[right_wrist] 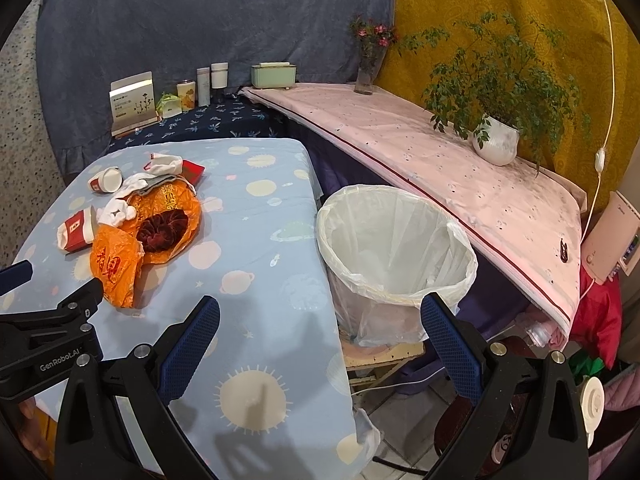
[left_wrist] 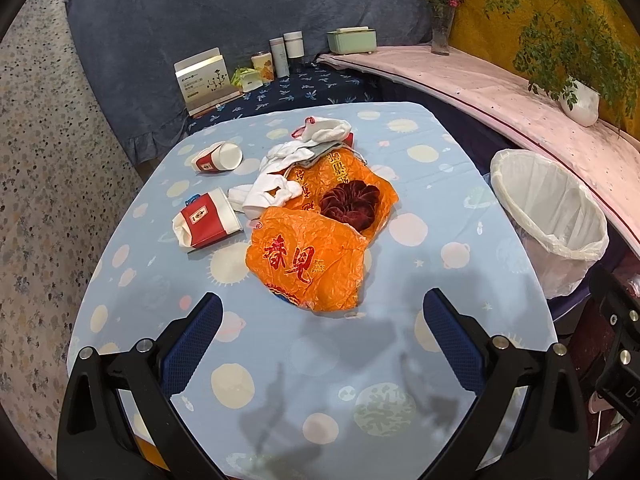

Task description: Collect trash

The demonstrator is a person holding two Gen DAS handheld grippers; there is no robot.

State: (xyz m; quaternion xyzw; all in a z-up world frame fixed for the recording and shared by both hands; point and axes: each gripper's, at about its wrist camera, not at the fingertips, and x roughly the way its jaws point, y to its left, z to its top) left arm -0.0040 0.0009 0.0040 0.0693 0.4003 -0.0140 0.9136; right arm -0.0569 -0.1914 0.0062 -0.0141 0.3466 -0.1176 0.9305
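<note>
Trash lies in the middle of the table with the light blue cloth (left_wrist: pixel 280 360): a crumpled orange plastic bag (left_wrist: pixel 308 264), a second orange bag (left_wrist: pixel 352 176) with a dark red scrunchie (left_wrist: pixel 350 204) on it, white crumpled tissues (left_wrist: pixel 272 192), a flattened red-and-white paper cup (left_wrist: pixel 206 222) and another paper cup (left_wrist: pixel 218 157) on its side. A bin with a white liner (right_wrist: pixel 394 252) stands to the right of the table. My left gripper (left_wrist: pixel 322 324) is open and empty just in front of the orange bag. My right gripper (right_wrist: pixel 320 324) is open and empty near the table's right edge, in front of the bin.
A pink-covered shelf (right_wrist: pixel 440 168) runs behind the bin with a potted plant (right_wrist: pixel 496 140), a flower vase (right_wrist: pixel 370 68) and a green box (right_wrist: pixel 274 75). Jars and a card box (left_wrist: pixel 206 80) stand on the dark blue cloth beyond the table.
</note>
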